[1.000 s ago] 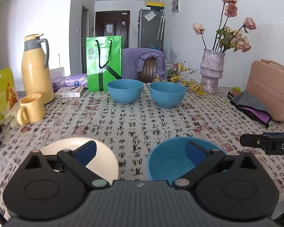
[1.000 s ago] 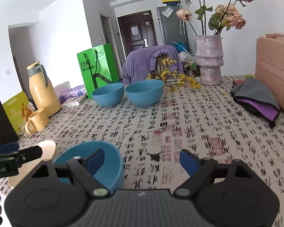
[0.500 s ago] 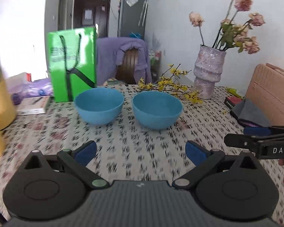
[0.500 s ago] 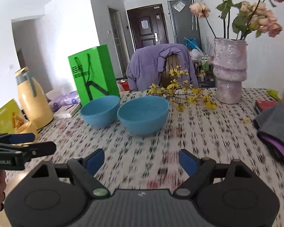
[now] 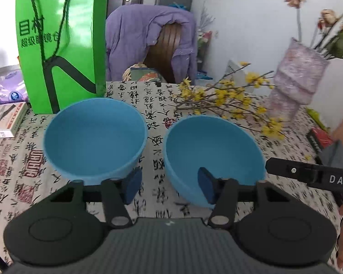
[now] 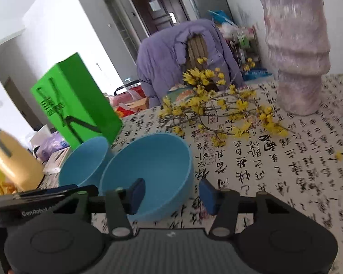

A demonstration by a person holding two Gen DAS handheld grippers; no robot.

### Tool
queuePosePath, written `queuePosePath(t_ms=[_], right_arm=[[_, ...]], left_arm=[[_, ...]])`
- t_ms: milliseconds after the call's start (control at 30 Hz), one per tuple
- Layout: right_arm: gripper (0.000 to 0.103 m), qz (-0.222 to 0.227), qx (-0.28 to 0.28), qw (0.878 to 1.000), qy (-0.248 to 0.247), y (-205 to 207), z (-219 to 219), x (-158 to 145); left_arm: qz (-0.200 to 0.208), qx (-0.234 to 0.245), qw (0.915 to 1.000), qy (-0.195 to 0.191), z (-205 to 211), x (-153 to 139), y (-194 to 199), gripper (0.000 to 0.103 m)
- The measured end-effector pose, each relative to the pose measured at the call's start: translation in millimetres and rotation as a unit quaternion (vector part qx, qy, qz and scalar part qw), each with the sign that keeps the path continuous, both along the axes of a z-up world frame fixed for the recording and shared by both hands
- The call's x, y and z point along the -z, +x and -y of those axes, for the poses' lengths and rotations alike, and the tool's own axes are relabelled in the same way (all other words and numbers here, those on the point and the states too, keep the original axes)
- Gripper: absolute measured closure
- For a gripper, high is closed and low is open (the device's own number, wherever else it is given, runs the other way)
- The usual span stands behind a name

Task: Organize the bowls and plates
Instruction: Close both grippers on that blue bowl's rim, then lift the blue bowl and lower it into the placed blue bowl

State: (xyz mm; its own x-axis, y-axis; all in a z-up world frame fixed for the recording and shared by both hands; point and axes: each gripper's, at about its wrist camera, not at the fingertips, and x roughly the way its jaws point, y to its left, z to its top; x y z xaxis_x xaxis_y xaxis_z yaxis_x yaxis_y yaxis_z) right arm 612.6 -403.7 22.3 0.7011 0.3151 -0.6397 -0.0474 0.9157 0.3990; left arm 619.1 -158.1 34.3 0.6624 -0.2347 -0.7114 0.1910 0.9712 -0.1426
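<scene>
Calligraphy-print tablecloth (image 5: 157, 105) carries blue bowls (image 5: 212, 155); "DAS" (image 5: 338, 180), "GenRobot" (image 6: 37, 212) fingers both gape empty.

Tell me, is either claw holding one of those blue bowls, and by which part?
Neither. The left claw is open between the two bowls; the right claw is open astride the nearer bowl's rim.
</scene>
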Motion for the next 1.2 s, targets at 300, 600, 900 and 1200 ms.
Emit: queuePosePath(t_ms=[300,600,900,1200], right_arm=[[0.08,-0.02,0.009,1.0,0.015,37.8,-1.0,29.7],[0.093,-0.019,0.019,1.0,0.014,34.0,4.9,27.4],[0.094,0.003,0.017,1.0,-0.008,-5.0,-8.9,-7.0],[0.094,0.038,0.013,0.999,-0.014,-97.0,-24.9,-57.6]], left_arm=[[-0.02,-0.027,0.9994,-0.009,9.6,14.4,30.2,0.083],[-0.031,-0.039,0.9986,-0.015,7.2,8.6,28.5,0.093],[-0.006,-0.037,0.9992,-0.015,-1.5,-28.8,-19.3,0.093],[0.014,-0.041,0.9988,-0.022,-16.3,-70.6,-118.7,0.093]])
